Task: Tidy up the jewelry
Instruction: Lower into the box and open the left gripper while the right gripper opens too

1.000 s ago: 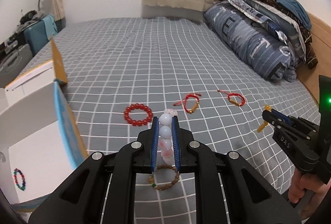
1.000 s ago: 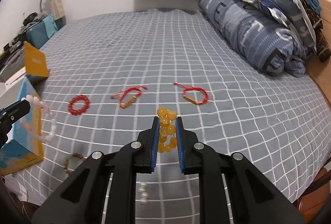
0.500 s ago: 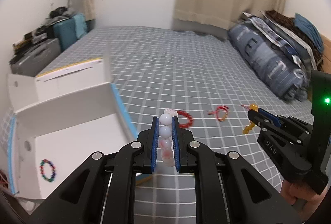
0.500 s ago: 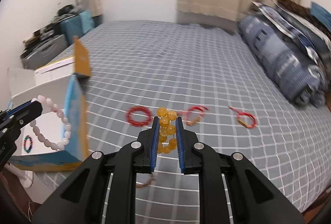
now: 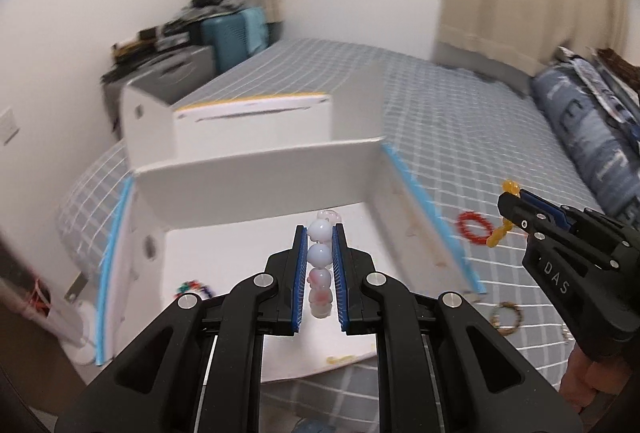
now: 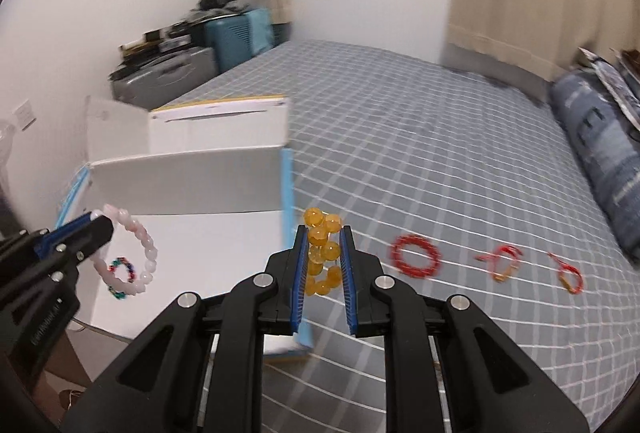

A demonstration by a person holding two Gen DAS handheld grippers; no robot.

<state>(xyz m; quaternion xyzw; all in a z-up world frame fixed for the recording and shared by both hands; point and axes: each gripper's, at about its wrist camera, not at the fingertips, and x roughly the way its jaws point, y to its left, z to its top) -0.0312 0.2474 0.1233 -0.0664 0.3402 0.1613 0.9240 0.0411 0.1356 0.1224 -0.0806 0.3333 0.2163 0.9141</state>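
My left gripper [image 5: 320, 233] is shut on a pale pink bead bracelet [image 5: 319, 257] and holds it over the open white box [image 5: 248, 185]. In the right wrist view the left gripper [image 6: 96, 223] dangles the pink bracelet [image 6: 142, 257] above a multicoloured bracelet [image 6: 120, 275] lying in the box [image 6: 192, 189]. My right gripper [image 6: 323, 233] is shut on a yellow bead bracelet [image 6: 322, 253], just right of the box's blue edge. It shows in the left wrist view [image 5: 516, 201] too.
On the grey checked bed [image 6: 440, 153] lie a red bead bracelet [image 6: 416, 257], two red cord bracelets [image 6: 502, 261] [image 6: 570, 275] and a brown bead bracelet [image 5: 506, 317]. Pillows [image 6: 600, 137] are at the right, suitcases [image 6: 168, 77] by the wall.
Both grippers have swung left toward the box. The pink bracelet has moved from over the bed to over the box's inside. The yellow bracelet has come up beside the box's edge.
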